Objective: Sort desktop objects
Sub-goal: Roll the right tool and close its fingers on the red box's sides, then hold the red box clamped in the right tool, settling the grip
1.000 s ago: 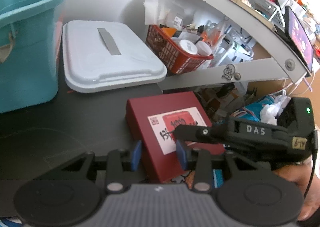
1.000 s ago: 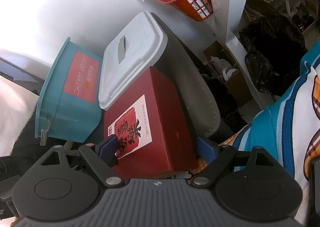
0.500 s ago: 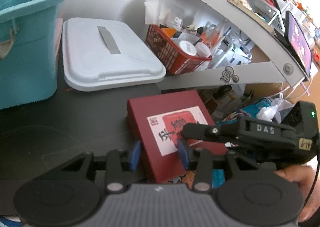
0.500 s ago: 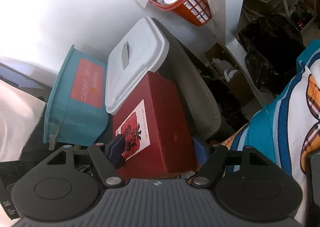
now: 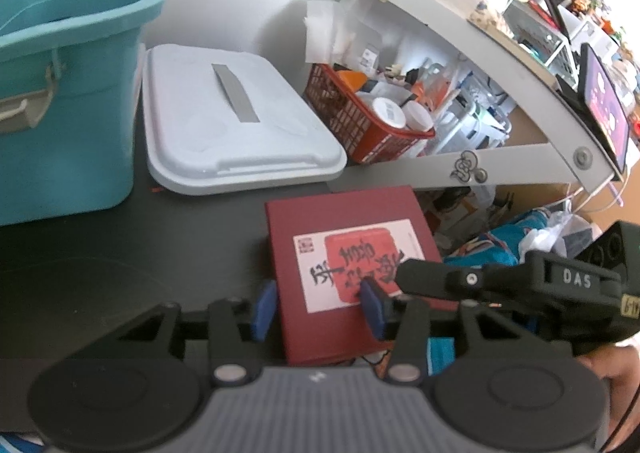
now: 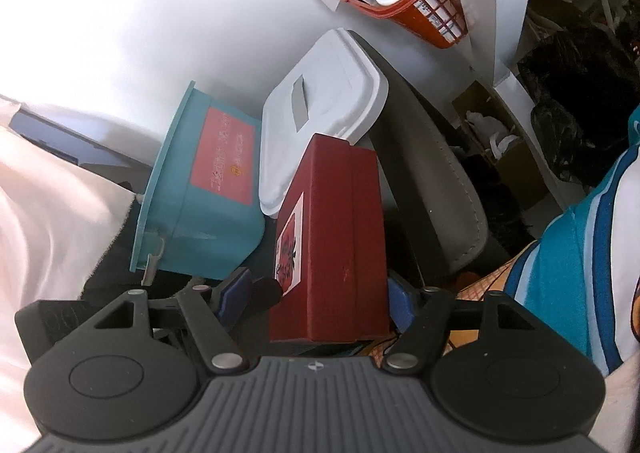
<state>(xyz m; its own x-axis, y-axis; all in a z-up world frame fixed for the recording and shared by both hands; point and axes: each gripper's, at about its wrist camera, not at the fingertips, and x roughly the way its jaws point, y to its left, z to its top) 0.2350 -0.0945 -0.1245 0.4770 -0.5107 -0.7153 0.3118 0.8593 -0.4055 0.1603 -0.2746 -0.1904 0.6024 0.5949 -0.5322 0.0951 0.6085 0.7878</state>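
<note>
Altogether one red box (image 5: 352, 269), one teal bin (image 5: 68, 93), one white lid (image 5: 232, 121), two tongs.

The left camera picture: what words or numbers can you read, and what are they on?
"DAS": on the right gripper, on its black body.
Red box label: brush characters, too stylised to read.
Small tag at the right gripper's rear: digits too blurred.
Teal bin red sticker: print too small.

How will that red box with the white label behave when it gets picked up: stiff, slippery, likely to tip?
The red box probably stays stiff: its edges look straight and its faces flat. Its smooth covering could slide against the fingers, so it may need a firm squeeze. In the right wrist view it looks wide between the right gripper fingers; held near one end, it might sag or swing.
</note>
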